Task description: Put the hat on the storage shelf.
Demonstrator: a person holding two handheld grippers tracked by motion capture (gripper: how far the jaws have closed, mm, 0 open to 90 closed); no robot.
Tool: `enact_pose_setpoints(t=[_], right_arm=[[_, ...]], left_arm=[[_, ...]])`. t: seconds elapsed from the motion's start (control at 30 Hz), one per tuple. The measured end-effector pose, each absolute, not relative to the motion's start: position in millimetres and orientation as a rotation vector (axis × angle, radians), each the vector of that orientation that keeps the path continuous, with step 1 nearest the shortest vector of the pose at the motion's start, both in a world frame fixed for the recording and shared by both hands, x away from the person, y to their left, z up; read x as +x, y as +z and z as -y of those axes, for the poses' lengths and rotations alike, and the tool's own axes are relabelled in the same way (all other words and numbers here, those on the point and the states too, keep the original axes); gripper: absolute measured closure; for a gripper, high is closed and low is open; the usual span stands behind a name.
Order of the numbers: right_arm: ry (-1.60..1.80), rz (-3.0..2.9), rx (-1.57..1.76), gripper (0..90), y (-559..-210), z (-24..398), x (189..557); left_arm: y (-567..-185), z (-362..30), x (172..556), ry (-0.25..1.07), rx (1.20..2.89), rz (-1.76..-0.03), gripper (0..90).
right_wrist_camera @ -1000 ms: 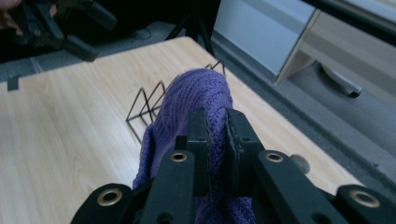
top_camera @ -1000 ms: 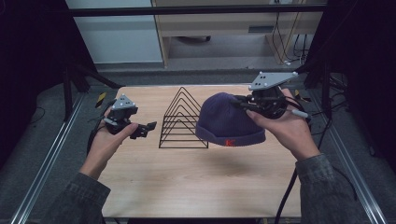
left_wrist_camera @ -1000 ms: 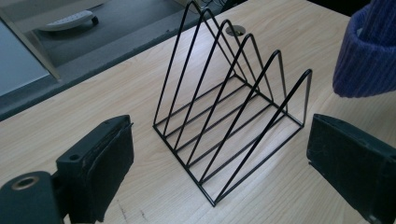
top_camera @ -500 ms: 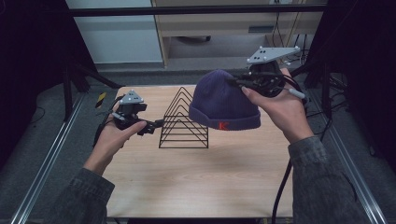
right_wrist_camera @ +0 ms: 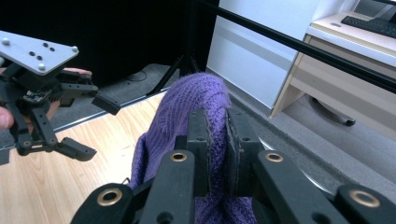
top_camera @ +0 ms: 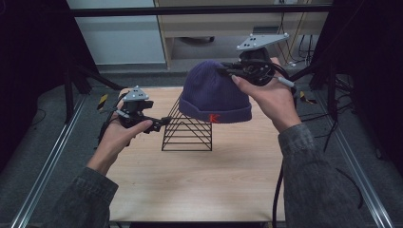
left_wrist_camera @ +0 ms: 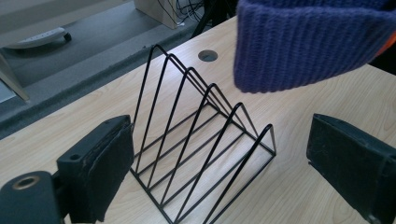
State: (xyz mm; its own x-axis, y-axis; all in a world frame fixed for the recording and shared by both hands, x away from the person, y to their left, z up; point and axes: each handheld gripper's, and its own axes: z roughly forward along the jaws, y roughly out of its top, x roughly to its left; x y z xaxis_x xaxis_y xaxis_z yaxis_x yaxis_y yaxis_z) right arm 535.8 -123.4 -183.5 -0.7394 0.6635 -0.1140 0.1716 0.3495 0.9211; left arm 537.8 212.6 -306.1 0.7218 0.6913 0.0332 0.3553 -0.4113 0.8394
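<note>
Beanie (top_camera: 215,92) pinched in our right gripper (right_wrist_camera: 217,140), hanging clear above the wire rack (top_camera: 187,130); our left gripper (left_wrist_camera: 219,158) spread wide beside the rack, table (top_camera: 199,185) edge bare.

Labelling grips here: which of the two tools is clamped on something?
The right tool, pinching the purple beanie in the air; the left tool stands open.

Black wire rack of triangular dividers (top_camera: 187,130) stands on the light wooden table (top_camera: 199,185), toward its far middle. Purple knitted beanie (top_camera: 214,92) hangs above the rack's right part, off the table, pinched in the right gripper (top_camera: 227,71). Left gripper (top_camera: 164,121) sits just left of the rack, jaws apart with nothing between them.
</note>
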Motion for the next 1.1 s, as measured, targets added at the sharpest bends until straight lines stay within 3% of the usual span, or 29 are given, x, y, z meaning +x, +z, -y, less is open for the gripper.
enact_pose_setpoints(t=[0.53,1.1], right_arm=[[1.43,-2.167,0.666,81.4,-183.6,96.5,549.3],[1.489,-2.198,0.611,81.3,-177.7,71.5,550.3]], left_arm=[[-298.7,-206.4,548.9,0.482,2.047,-0.792,6.7],[-305.5,-197.1,559.7,0.4,2.067,-0.744,4.3]])
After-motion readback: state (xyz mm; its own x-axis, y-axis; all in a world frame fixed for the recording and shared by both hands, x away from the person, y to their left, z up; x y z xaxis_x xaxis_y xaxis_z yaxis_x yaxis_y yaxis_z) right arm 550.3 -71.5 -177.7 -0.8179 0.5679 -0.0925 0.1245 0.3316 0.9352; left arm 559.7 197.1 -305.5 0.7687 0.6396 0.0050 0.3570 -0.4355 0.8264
